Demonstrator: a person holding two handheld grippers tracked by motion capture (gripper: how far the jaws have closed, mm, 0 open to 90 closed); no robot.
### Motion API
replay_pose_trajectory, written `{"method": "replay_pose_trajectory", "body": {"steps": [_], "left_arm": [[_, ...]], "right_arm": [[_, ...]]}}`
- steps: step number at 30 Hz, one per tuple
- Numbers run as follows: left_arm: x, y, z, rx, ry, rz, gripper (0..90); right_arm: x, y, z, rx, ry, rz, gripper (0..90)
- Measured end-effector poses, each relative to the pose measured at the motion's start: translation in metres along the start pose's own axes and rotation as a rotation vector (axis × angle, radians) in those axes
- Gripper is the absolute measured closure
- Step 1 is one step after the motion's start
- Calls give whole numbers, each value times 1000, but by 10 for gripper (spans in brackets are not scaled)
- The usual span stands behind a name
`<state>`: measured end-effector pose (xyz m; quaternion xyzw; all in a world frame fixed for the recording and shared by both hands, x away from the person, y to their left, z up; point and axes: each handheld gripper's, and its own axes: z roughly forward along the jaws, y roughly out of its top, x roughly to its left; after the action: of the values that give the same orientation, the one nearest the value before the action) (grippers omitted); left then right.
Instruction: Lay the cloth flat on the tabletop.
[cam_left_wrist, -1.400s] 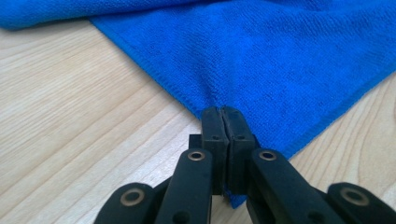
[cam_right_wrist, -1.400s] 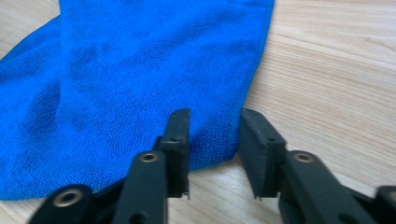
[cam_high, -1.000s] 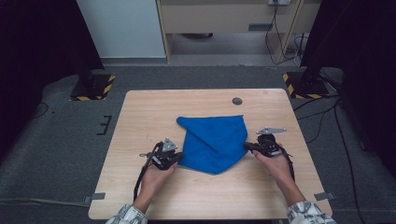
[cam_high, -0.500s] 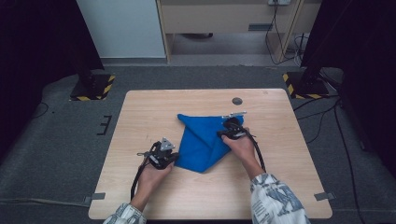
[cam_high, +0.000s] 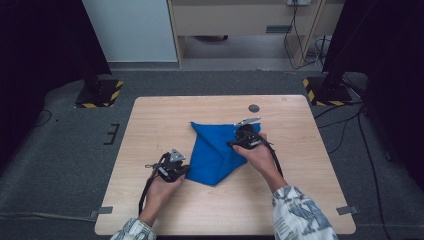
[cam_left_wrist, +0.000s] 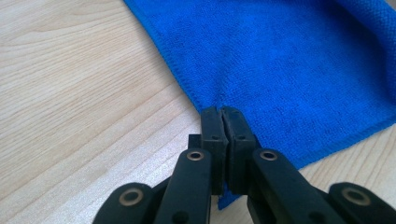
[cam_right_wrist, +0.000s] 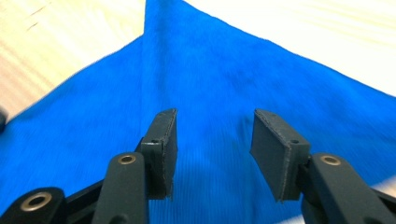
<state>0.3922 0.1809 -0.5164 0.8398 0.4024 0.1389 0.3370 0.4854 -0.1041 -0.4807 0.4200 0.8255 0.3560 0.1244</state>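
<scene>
Left hand-held gripper (cam_high: 184, 170) clamps the blue cloth (cam_high: 216, 150) edge on the tabletop (cam_high: 150, 125); right hand-held gripper (cam_high: 233, 145) jaws, just opening, stand apart above the cloth.

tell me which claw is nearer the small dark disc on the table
Right. The right claw is over the blue cloth just below the disc; the left claw pinches the cloth's near left corner.

- Cloth (cam_high: 216, 152) lies mid-tabletop (cam_high: 150, 125), folded, narrowing toward the near edge.
- Left hand-held gripper (cam_high: 184, 170) sits at the cloth's near-left corner, clamped on its hem.
- Right hand-held gripper (cam_high: 235, 145) sits over the cloth's right side, cloth under its parted jaws.
- Small round disc (cam_high: 254, 108) lies behind the cloth, near the far edge.
</scene>
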Motion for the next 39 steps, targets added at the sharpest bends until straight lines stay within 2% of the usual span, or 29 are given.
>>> {"method": "replay_pose_trajectory", "body": {"steps": [2, 3, 4, 6, 7, 12, 13, 15, 19, 22, 25, 26, 27, 29, 30, 39], "left_arm": [[-2, 0, 1, 1, 6, 5, 883], [-2, 1, 1, 2, 6, 7, 883], [-3, 1, 1, 2, 7, 9, 882], [-4, 1, 0, 4, 11, 10, 883], [-5, 1, -1, 1, 14, 9, 883], [-4, 1, -1, -1, 12, 8, 882], [-4, 1, -1, -1, 12, 8, 882], [-4, 1, -1, 0, 11, 7, 881], [-3, 1, 0, 2, 11, 8, 882], [-2, 1, 0, 3, 10, 8, 882], [-2, 1, 0, 4, 10, 8, 882], [-2, 0, 0, 4, 10, 8, 882], [-2, 0, 0, 4, 10, 8, 882], [-2, 1, 0, 3, 13, 7, 882], [-2, 1, 0, 2, 13, 6, 882], [-3, 1, 0, -5, 16, 7, 882]], "right_arm": [[-2, -16, -16, -16, -9, 1, 548], [-2, -16, -16, -16, -9, 1, 548], [-6, -27, -21, -1, -14, 6, 573], [-9, -32, -23, 1, -17, 10, 608], [-14, -40, -24, 6, -19, 25, 635], [-21, -52, -25, 7, -24, 54, 641], [-21, -56, -22, 10, -13, 58, 631], [-20, -58, -18, 22, -18, 47, 606], [-19, -61, -9, 29, -13, 59, 561], [-15, -63, -4, 38, -13, 49, 560], [-13, -63, -4, 36, -10, 47, 617], [-12, -64, -4, 35, -7, 40, 659], [-9, -65, -4, 35, 4, 26, 750], [-8, -65, -4, 32, 9, 26, 783], [-8, -66, -6, 21, 16, 28, 851], [-13, -69, -24, -11, 17, 39, 877]]}}
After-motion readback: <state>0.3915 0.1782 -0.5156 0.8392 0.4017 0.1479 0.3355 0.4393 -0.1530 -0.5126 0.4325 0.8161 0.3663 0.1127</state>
